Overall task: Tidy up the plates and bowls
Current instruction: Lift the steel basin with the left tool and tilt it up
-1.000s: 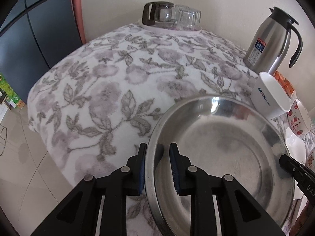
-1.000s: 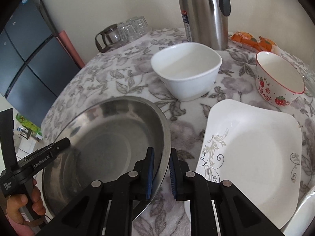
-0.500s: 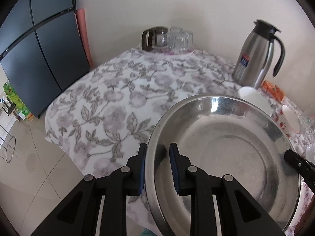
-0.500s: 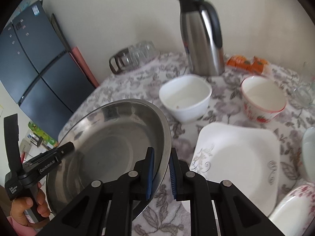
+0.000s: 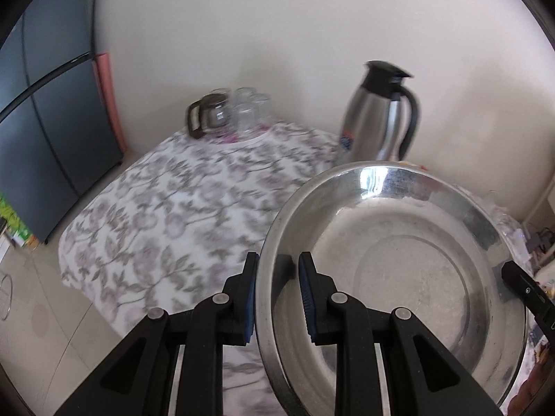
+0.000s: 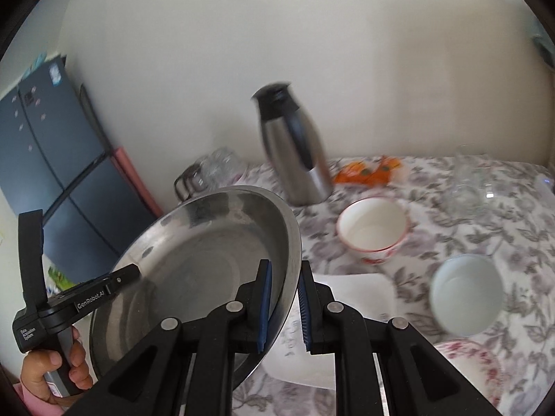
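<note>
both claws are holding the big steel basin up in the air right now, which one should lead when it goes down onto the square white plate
Right, probably. The right claw grips the steel basin rim directly above the square white plate, so it can steer the landing. The left claw holds the opposite rim, away from the plate.

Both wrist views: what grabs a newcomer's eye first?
The large round stainless-steel basin, held up over the floral tablecloth with the left claw and right claw each clamped on opposite rims. Behind it stands a tall steel thermos jug with black handle, right of it a red-rimmed white strawberry bowl.
</note>
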A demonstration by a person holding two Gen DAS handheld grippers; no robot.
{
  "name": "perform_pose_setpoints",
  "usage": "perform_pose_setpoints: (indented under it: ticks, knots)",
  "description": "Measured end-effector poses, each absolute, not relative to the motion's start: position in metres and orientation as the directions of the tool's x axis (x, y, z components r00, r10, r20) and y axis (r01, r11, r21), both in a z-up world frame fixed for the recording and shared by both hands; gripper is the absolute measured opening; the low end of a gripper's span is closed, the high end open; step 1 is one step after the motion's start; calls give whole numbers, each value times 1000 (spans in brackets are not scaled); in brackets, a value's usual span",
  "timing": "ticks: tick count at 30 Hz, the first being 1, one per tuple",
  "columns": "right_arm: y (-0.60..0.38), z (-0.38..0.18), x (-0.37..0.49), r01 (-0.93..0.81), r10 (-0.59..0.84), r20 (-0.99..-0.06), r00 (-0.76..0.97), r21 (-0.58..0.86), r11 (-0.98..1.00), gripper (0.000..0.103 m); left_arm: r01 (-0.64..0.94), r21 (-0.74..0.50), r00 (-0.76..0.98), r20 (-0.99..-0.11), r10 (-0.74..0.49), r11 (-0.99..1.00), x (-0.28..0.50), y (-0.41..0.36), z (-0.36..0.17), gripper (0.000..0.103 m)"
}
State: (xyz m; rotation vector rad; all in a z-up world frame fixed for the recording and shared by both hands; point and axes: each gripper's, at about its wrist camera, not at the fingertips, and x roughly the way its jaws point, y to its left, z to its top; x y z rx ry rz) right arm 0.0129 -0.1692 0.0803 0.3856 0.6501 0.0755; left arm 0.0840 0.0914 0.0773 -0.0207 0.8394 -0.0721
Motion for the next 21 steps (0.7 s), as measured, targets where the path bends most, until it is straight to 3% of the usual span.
perform_pose_setpoints:
  ticks: [8, 21]
  knots:
    - [-231, 86, -10, 145, 118, -546, 829, 415, 898, 16, 160, -87, 626, -761, -169, 983, 92, 27, 87, 24]
    - [-294, 73, -33, 265, 17, -558, 829, 420, 868, 16, 238, -100, 585, -779, -225, 966, 102, -51, 77, 24]
